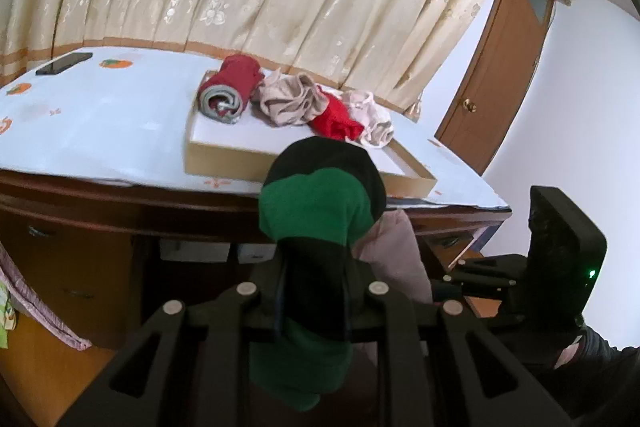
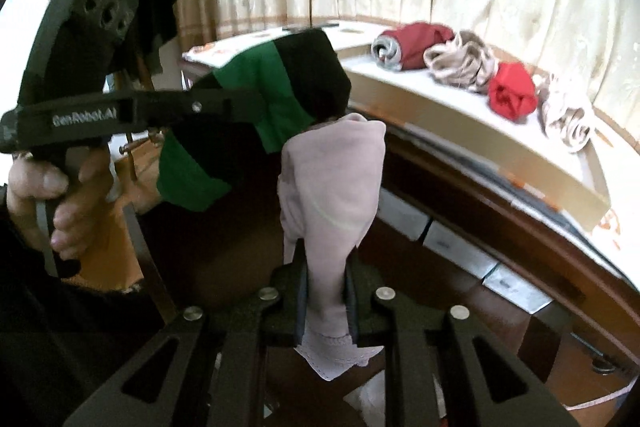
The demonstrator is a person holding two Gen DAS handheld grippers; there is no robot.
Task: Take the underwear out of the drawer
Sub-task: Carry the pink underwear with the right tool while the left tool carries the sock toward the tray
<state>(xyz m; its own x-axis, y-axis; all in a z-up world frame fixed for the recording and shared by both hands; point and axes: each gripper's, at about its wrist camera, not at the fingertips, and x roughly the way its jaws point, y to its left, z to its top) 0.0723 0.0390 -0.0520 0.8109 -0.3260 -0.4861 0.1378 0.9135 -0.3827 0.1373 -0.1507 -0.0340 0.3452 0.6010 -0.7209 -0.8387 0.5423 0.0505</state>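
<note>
My left gripper (image 1: 314, 291) is shut on a green-and-black piece of underwear (image 1: 320, 211) that bulges up in front of the desk edge. My right gripper (image 2: 326, 291) is shut on a pale pink piece of underwear (image 2: 332, 179), held upright in front of the desk. The right wrist view shows the left gripper (image 2: 256, 107) at the left with the green-and-black underwear (image 2: 276, 87) and a hand (image 2: 48, 195) around its handle. The pink underwear (image 1: 394, 247) peeks out behind the green one in the left wrist view. The drawer itself is hidden below.
On the desk a shallow cardboard tray (image 1: 224, 155) holds a rolled dark-red garment (image 1: 230, 87), beige underwear (image 1: 288, 99), a red piece (image 1: 336, 119) and a pale piece (image 1: 372, 119). A phone (image 1: 64, 63) lies far left. Curtains hang behind; a wooden door (image 1: 500, 67) stands at right.
</note>
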